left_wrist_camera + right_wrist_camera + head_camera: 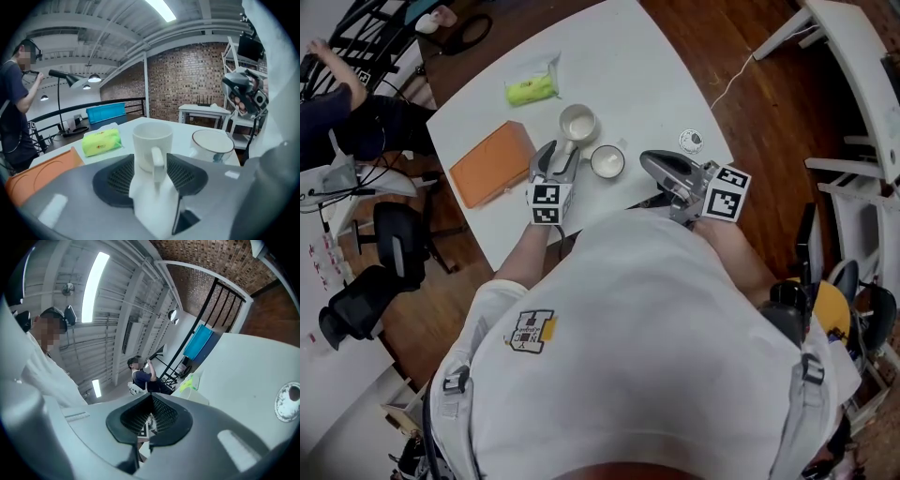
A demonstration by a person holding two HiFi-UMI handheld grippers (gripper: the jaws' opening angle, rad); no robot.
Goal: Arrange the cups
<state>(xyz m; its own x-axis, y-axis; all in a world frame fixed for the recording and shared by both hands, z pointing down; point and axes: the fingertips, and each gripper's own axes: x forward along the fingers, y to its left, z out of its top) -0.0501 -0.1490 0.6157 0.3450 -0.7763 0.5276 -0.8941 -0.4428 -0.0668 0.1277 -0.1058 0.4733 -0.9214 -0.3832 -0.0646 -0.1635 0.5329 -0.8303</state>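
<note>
Your left gripper [152, 163], jaws wide, straddles the handle of the mug [152, 138], which stands upright on the table [656, 75] dead ahead, handle pointing straight back between them; right gripper [649, 161], jaws closed and empty, sits farther off, beyond the cup [607, 161].

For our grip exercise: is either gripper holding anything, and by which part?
Nothing is held. The left gripper stands open with the mug handle between its jaws; the right gripper is shut on nothing.
</note>
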